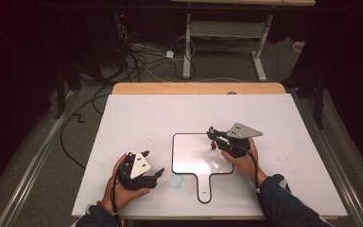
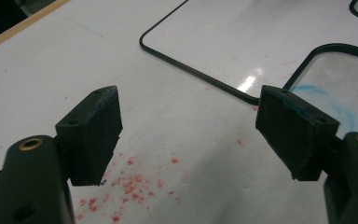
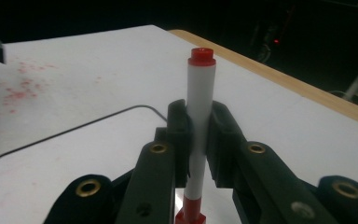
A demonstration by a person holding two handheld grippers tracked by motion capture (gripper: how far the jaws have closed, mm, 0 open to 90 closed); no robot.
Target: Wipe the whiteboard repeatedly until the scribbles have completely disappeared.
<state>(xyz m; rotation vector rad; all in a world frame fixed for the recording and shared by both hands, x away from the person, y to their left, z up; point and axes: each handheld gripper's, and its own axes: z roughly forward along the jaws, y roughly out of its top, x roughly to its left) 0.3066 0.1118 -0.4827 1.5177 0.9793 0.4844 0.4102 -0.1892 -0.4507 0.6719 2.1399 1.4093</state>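
Marker (image 3: 200,112) first: your right gripper (image 3: 199,140) is clamped on a red-and-white dry-erase marker at about the middle of its white barrel, the jaws pressed on either side, the red end standing up above them and the other red end showing below; in the high view the right gripper (image 1: 217,138) holds it over the right edge of the small handled whiteboard (image 1: 189,158), which lies flat on the white table cover (image 1: 137,118). Expect the marker to be light and stiff, a smooth plastic tube that could swivel or slip between the pads if you press the tip down hard; a mid-barrel hold like this one looks balanced, though a grip nearer the writing end would likely steady it more. The whiteboard looks thin, rigid and slick, so it may slide under a stroke; its handle, pointing toward you, seems the natural place to pin it. Your left gripper (image 1: 146,170) rests on the cover left of the board with its jaws apart and nothing between them; red specks (image 2: 130,186) lie on the cover beneath it.
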